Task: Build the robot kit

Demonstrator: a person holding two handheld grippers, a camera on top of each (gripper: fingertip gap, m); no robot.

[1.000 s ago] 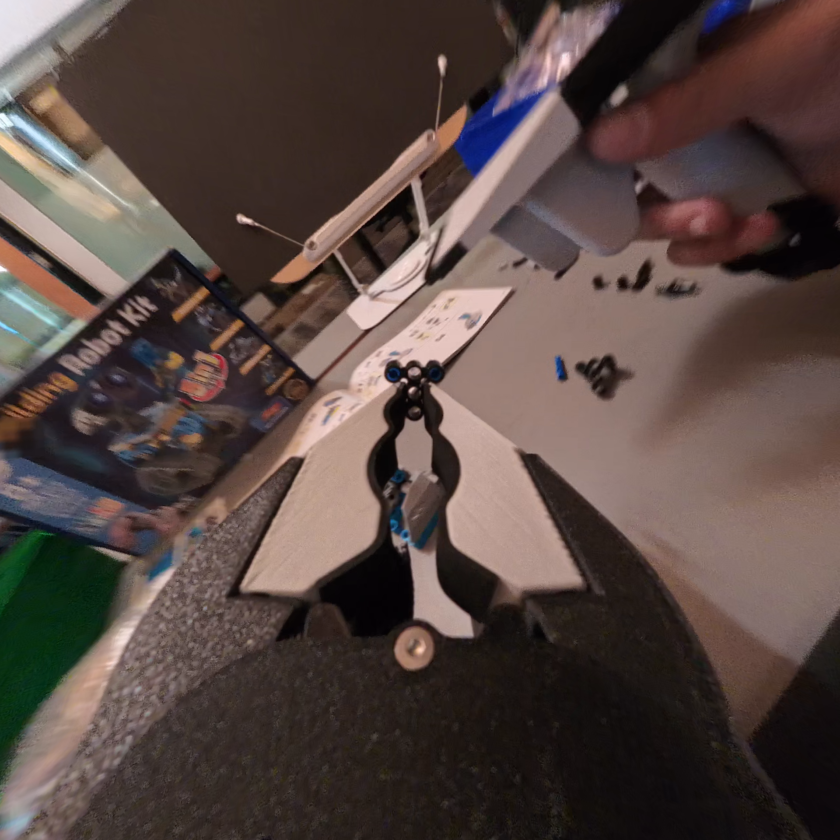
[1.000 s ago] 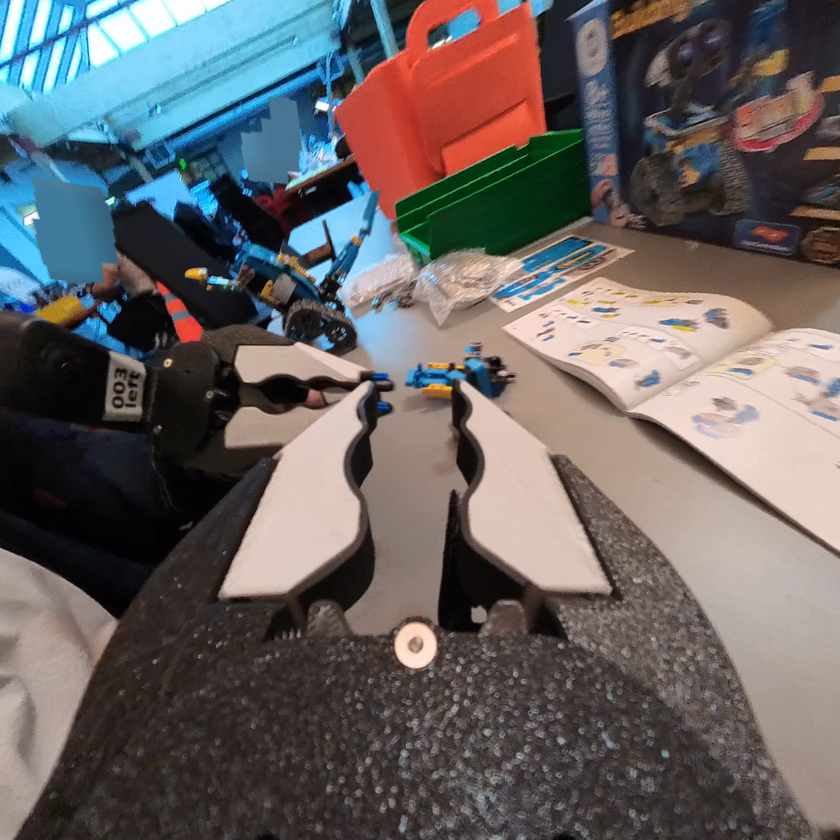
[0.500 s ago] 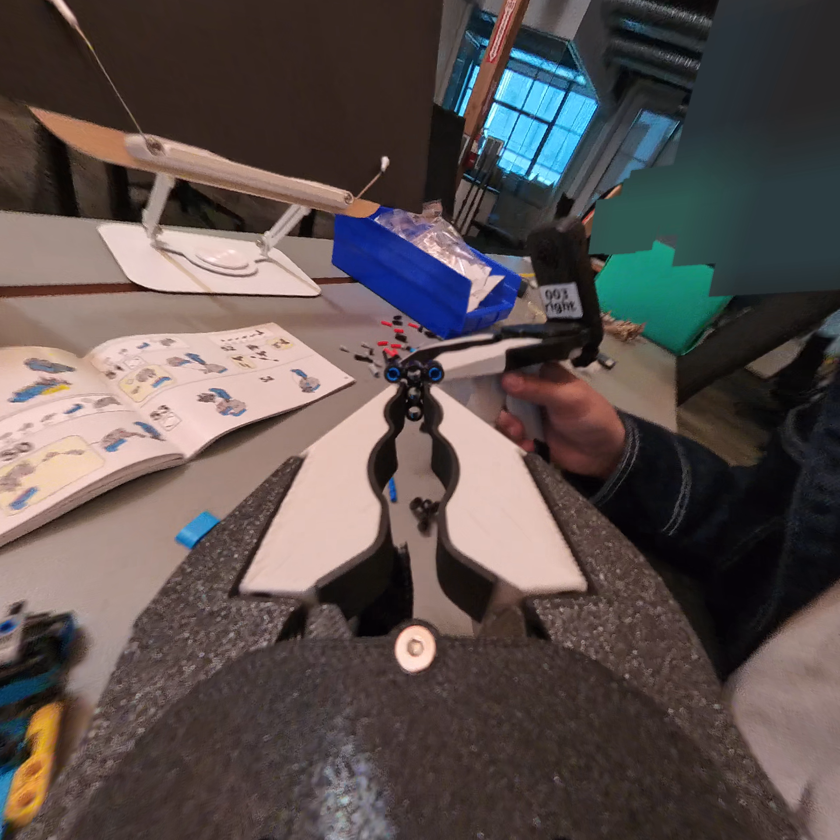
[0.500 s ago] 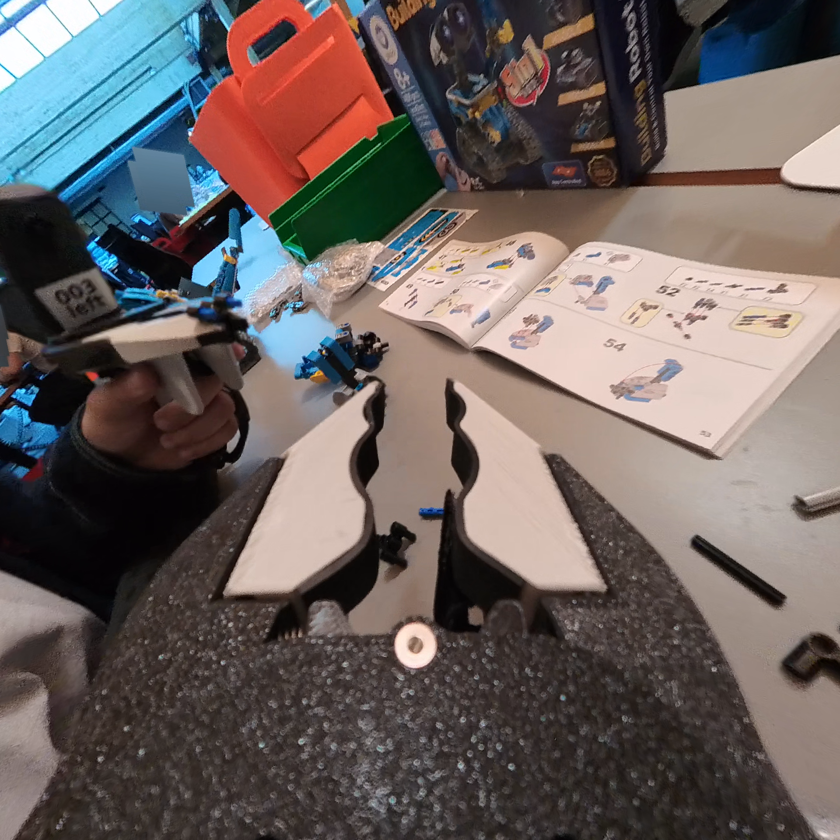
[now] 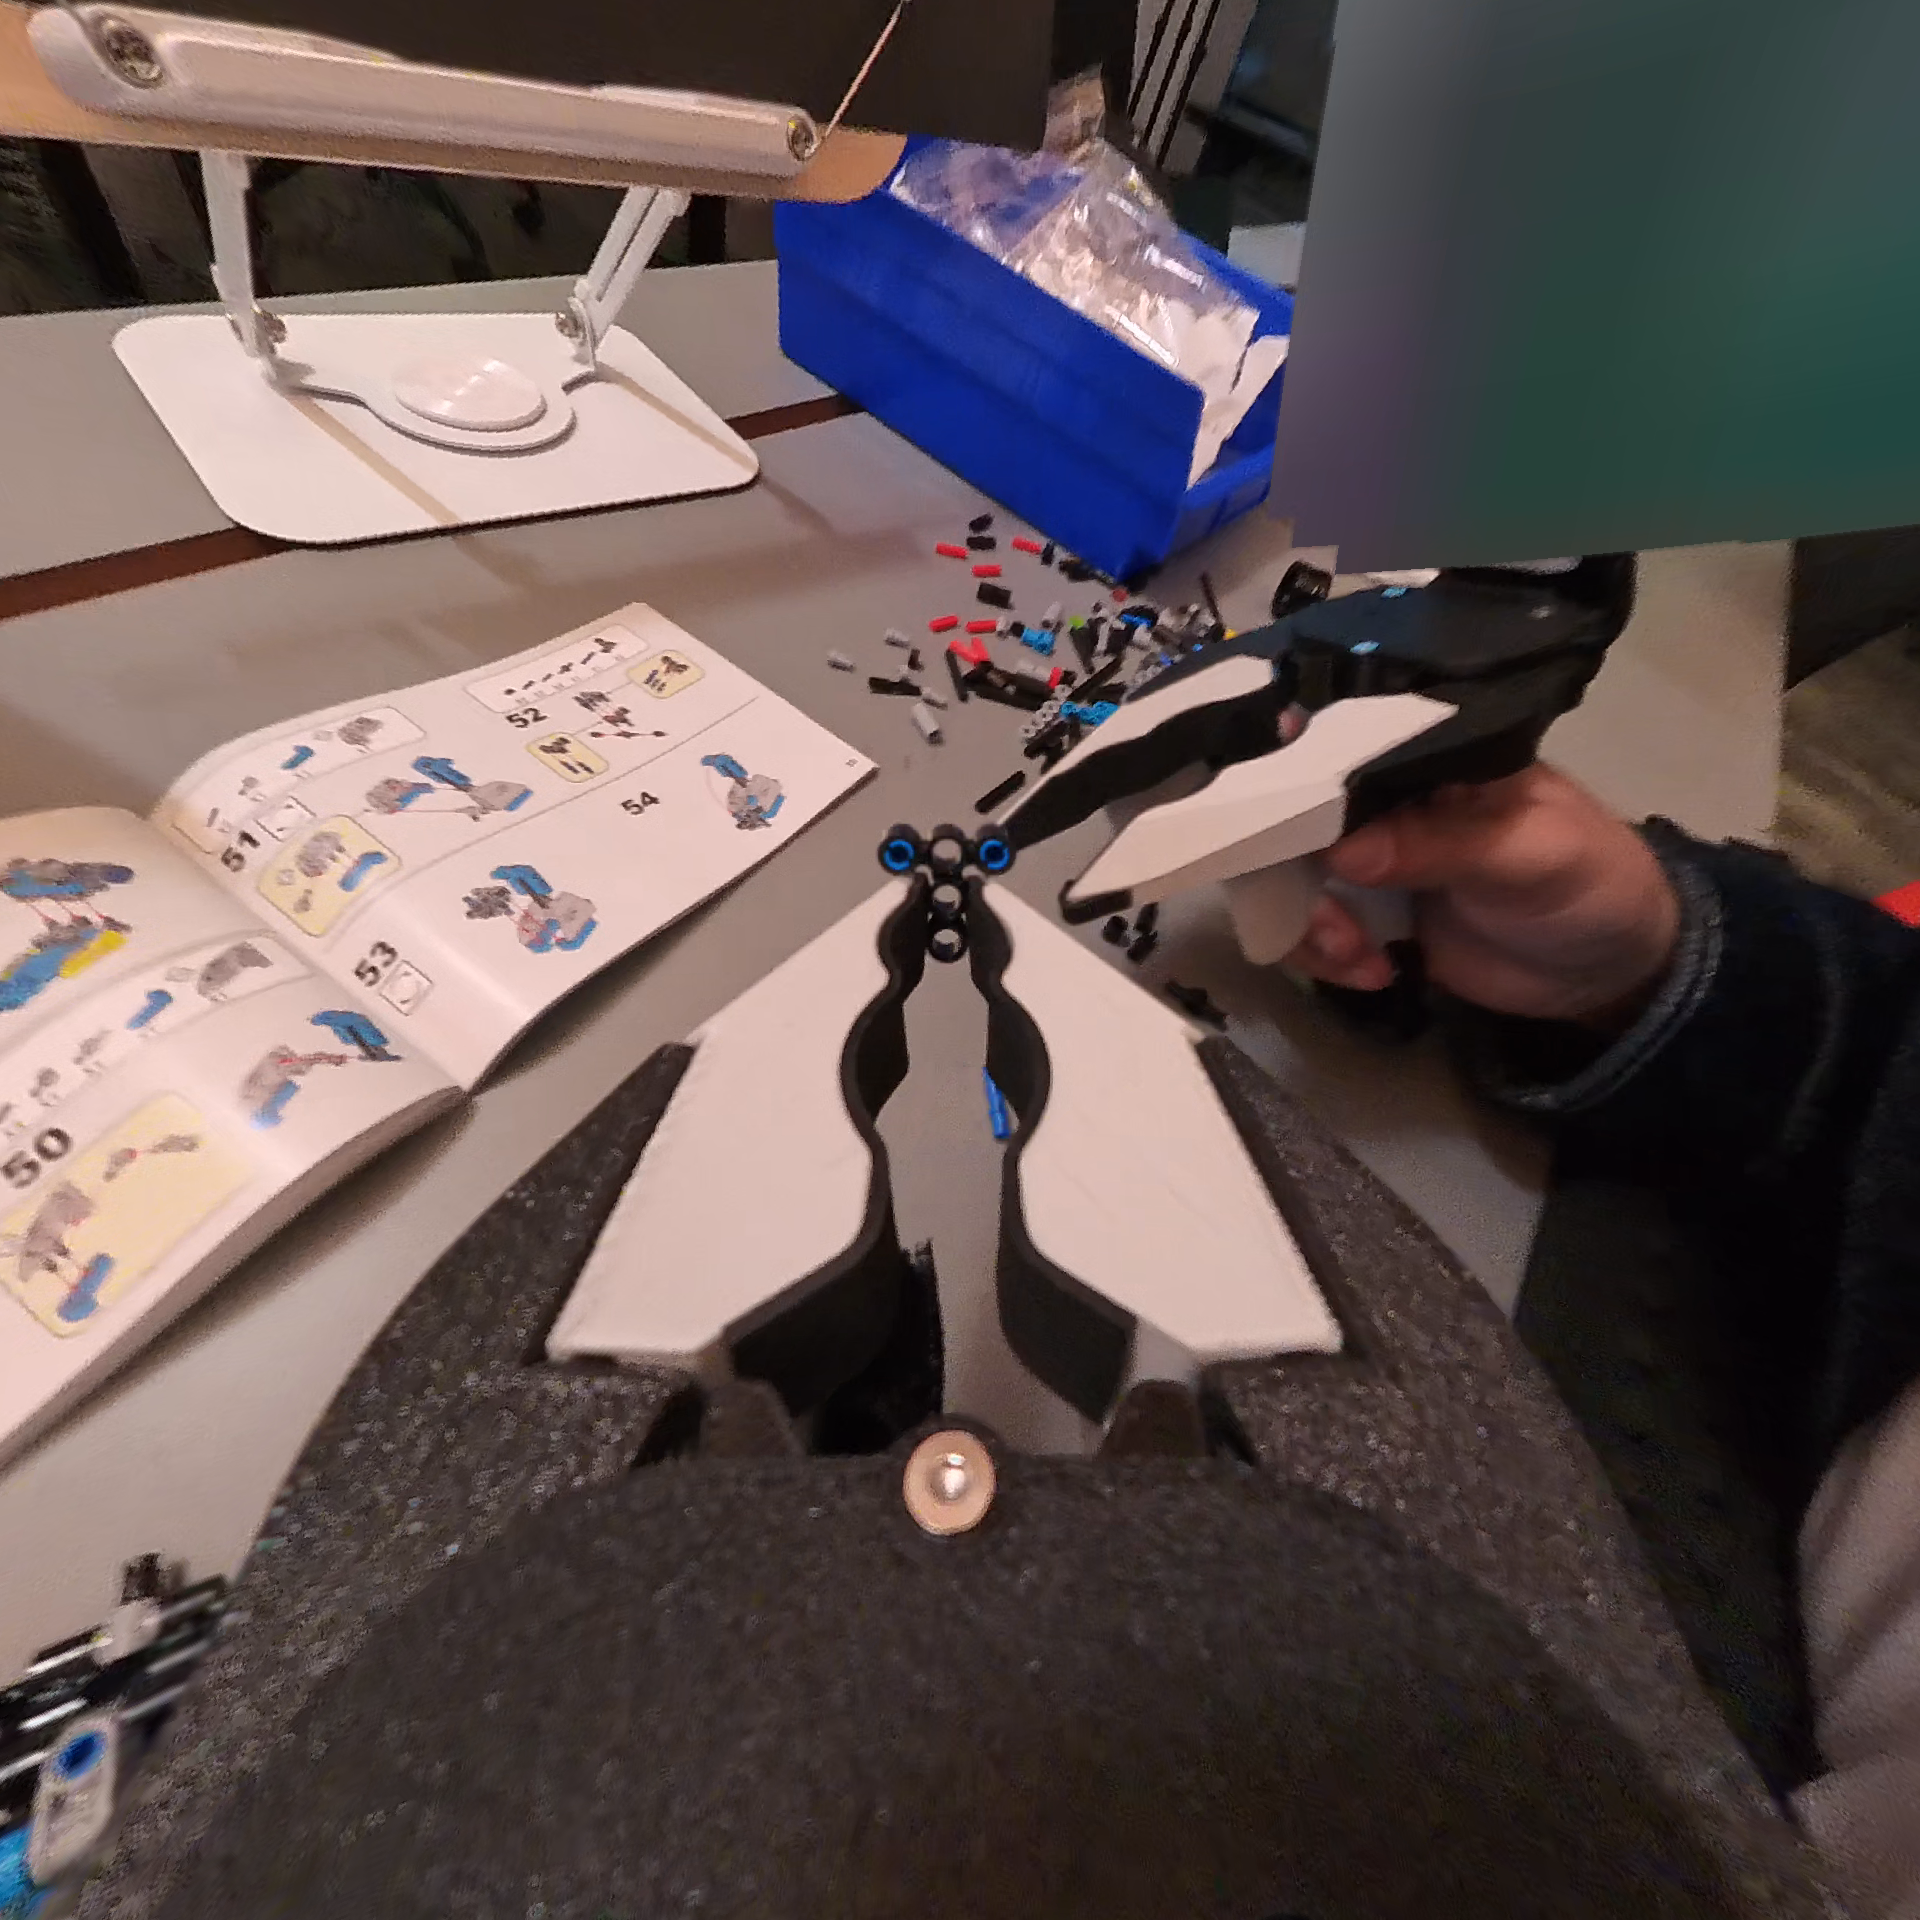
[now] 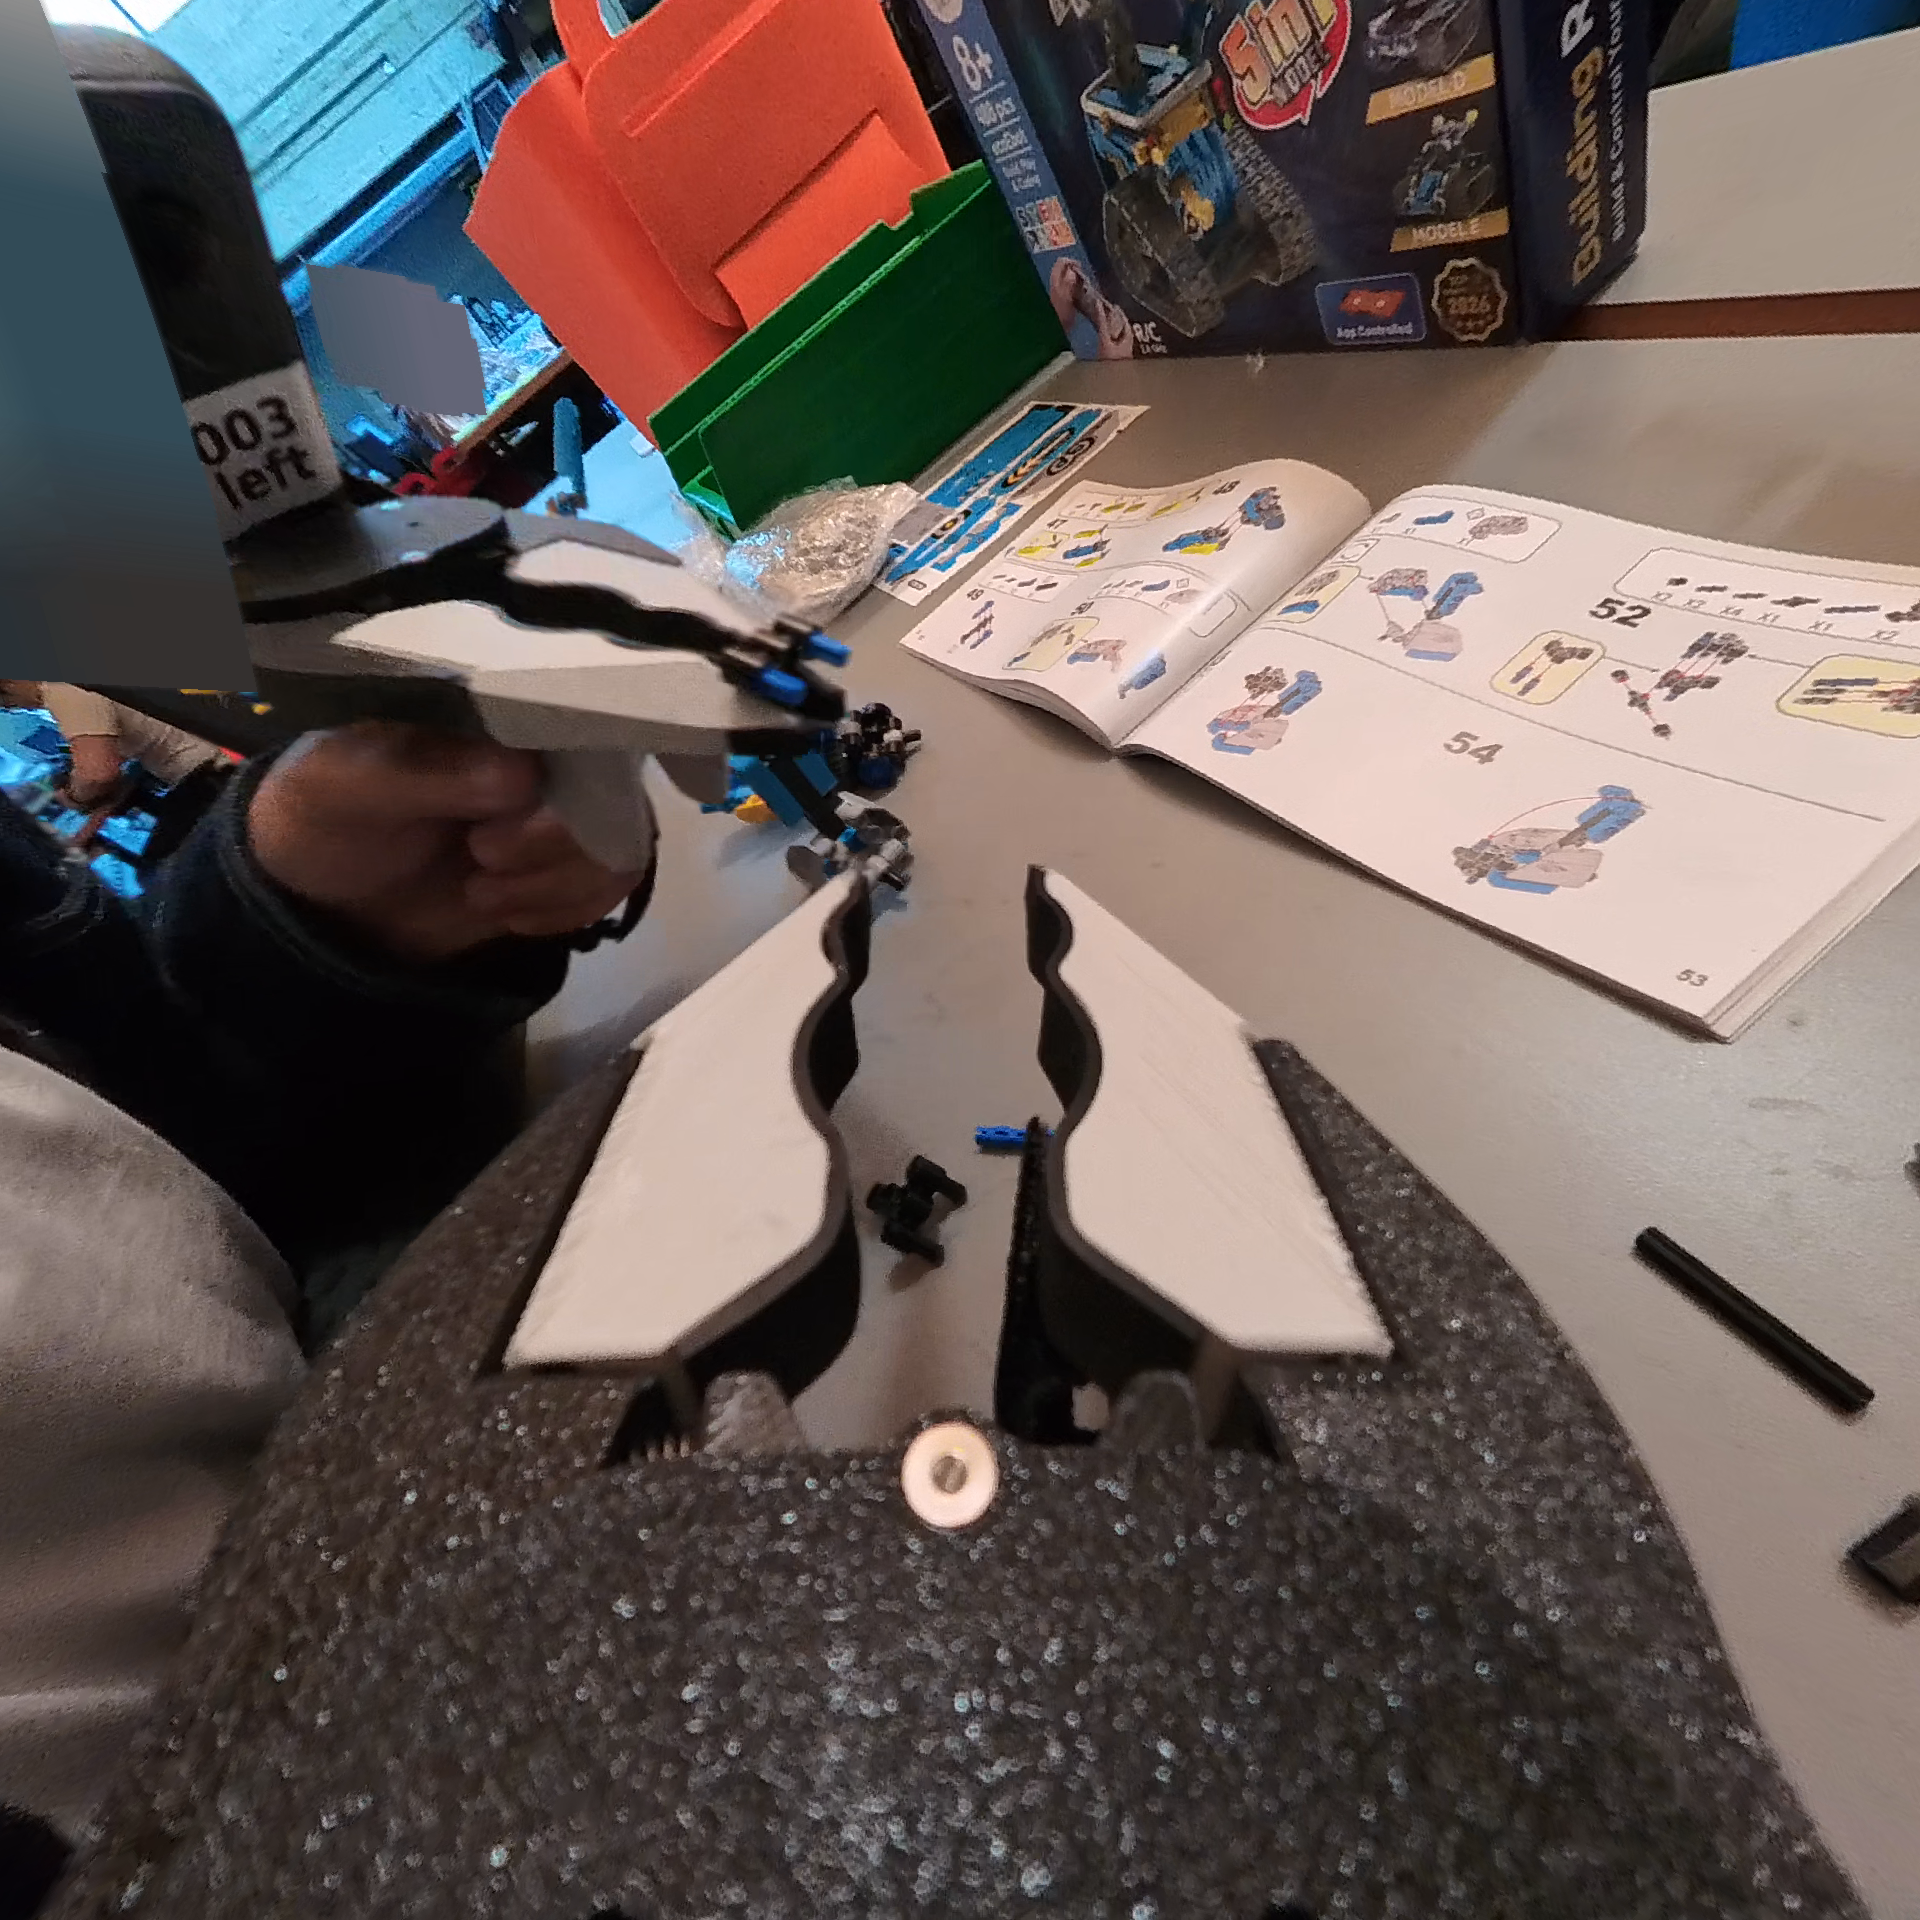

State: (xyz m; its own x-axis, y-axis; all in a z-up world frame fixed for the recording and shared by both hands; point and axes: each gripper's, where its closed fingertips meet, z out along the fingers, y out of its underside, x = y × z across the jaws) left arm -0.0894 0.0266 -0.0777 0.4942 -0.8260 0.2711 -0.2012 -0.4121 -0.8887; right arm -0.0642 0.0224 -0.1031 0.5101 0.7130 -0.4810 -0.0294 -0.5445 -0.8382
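My left gripper (image 5: pixel 945 914) is shut on a small black T-shaped building piece (image 5: pixel 945 857) with blue pins at both ends, held above the grey table (image 5: pixel 727 551). It also shows in the right wrist view (image 6: pixel 821 691), held by a hand, with the piece (image 6: pixel 800 665) at its tips. My right gripper (image 6: pixel 945 904) is open and empty, low over the table; a cluster of small black parts (image 6: pixel 914 1210) and a blue pin (image 6: pixel 997 1136) lie between its fingers. In the left wrist view the right gripper (image 5: pixel 1039 868) sits just right of the held piece.
An open instruction booklet (image 5: pixel 416 883) (image 6: pixel 1455 748) lies on the table. Loose small parts (image 5: pixel 1039 665) lie before a blue bin (image 5: pixel 1018 343). A white stand (image 5: pixel 436 416), a kit box (image 6: pixel 1299 166), a green tray (image 6: pixel 852 374), an orange carrier (image 6: pixel 707 187), a partly built model (image 6: pixel 821 790) and a black axle (image 6: pixel 1751 1320) are around. Spacing between my two grippers at the tips: around 4 cm. From my right tips it is roughly 12 cm to the black axle (image 6: pixel 1751 1320); from my left, 20 cm. It turns up in the left wrist view (image 5: pixel 1006 788) as well.
The left gripper has swung from the kit box toward the booklet and parts pile, still shut on the piece. The two grippers have come closer together; the right stays open.
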